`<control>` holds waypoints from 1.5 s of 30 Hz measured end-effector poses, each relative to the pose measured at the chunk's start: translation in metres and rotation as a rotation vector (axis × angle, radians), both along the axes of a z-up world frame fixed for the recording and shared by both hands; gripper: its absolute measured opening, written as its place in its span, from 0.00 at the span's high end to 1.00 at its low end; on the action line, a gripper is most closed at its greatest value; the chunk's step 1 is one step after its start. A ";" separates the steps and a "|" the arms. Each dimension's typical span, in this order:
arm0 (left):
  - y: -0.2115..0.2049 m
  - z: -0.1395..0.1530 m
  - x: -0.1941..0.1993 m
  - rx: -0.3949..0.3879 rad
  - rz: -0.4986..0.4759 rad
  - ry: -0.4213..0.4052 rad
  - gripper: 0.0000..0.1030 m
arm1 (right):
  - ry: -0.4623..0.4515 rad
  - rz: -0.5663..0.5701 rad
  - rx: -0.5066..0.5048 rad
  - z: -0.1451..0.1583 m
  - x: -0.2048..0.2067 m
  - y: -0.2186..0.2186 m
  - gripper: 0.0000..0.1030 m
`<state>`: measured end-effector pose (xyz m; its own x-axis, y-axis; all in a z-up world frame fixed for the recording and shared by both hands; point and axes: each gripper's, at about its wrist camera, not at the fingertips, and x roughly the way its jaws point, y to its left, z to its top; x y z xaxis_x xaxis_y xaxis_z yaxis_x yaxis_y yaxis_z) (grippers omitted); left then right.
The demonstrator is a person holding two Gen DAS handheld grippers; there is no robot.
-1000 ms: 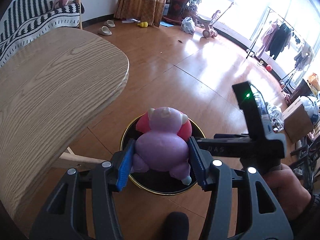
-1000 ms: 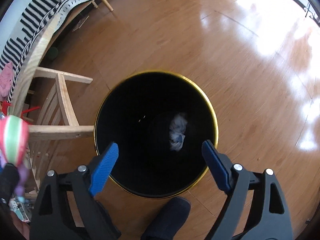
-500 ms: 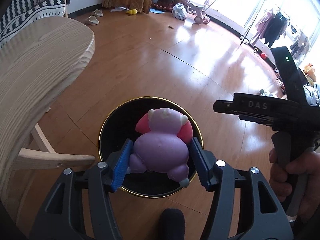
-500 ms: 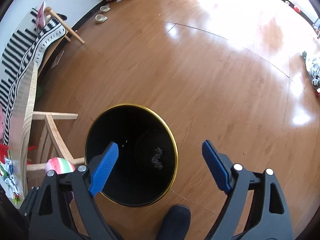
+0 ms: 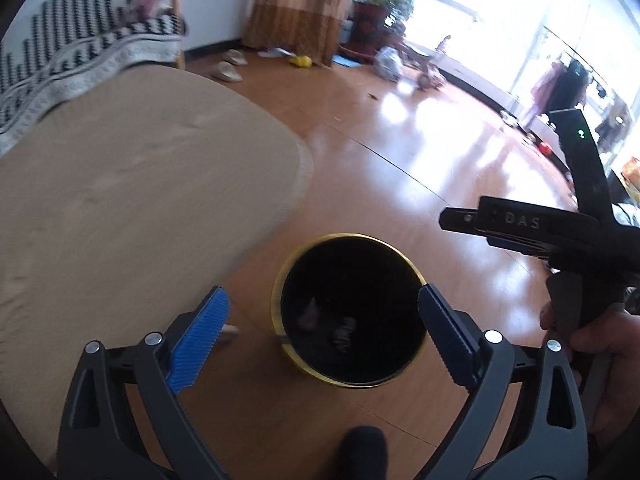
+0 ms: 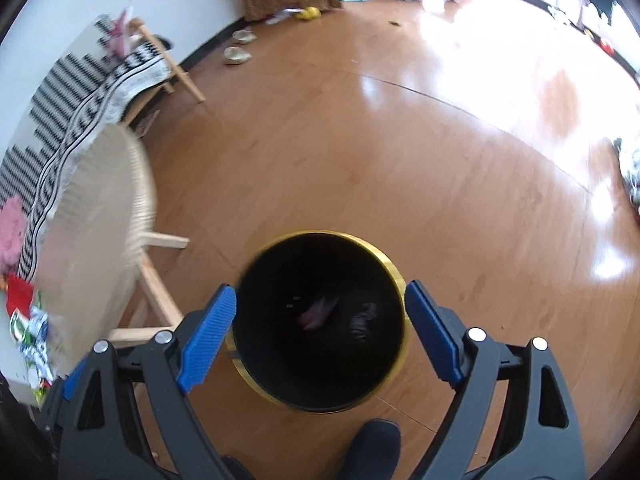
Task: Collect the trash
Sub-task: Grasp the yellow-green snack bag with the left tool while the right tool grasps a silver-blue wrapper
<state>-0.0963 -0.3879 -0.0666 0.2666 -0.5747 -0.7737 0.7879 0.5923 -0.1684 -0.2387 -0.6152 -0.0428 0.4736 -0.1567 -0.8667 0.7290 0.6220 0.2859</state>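
A black trash bin with a gold rim (image 5: 416, 276) stands on the wooden floor; it also shows in the right wrist view (image 6: 394, 276). A pinkish toy (image 5: 308, 314) lies blurred inside it, also seen in the right wrist view (image 6: 316, 314), beside pale crumpled trash (image 5: 346, 330). My left gripper (image 5: 324, 342) is open and empty above the bin's near side. My right gripper (image 6: 320, 336) is open and empty above the bin; its body shows at the right of the left wrist view (image 5: 560, 236).
A round wooden table (image 5: 120, 200) stands left of the bin, its legs (image 6: 156, 292) near the rim. Colourful wrappers (image 6: 30, 332) and a pink item (image 6: 12, 228) lie on the table. A striped bench (image 6: 100, 80) is behind. Slippers (image 5: 228, 70) lie far off.
My left gripper opened and the purple and pink toy dropped into the bin. Both grippers lifted and tilted up, so more of the room shows.
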 end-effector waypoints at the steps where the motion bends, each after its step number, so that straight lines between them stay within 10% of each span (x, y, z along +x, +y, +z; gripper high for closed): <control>1: 0.015 0.007 0.007 -0.006 0.026 -0.007 0.08 | -0.016 0.044 -0.018 0.011 0.016 0.019 0.17; 10: 0.193 0.055 0.092 -0.018 0.370 -0.092 0.08 | -0.136 0.467 -0.113 0.061 0.145 0.200 0.17; 23: 0.465 0.055 0.190 -0.017 0.884 -0.086 0.08 | -0.187 0.876 -0.083 0.041 0.255 0.418 0.30; 39: 0.493 -0.006 0.266 0.050 0.872 0.024 0.09 | -0.155 0.904 -0.051 0.006 0.297 0.445 0.38; 45: 0.495 0.000 0.260 0.010 0.850 0.037 0.49 | -0.152 0.928 -0.047 0.000 0.303 0.450 0.65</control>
<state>0.1637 0.1070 -0.0664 0.5788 -0.1834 -0.7945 0.0688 0.9819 -0.1765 0.0648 -0.1651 -0.0430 0.5346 0.3066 -0.7875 -0.1067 0.9489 0.2969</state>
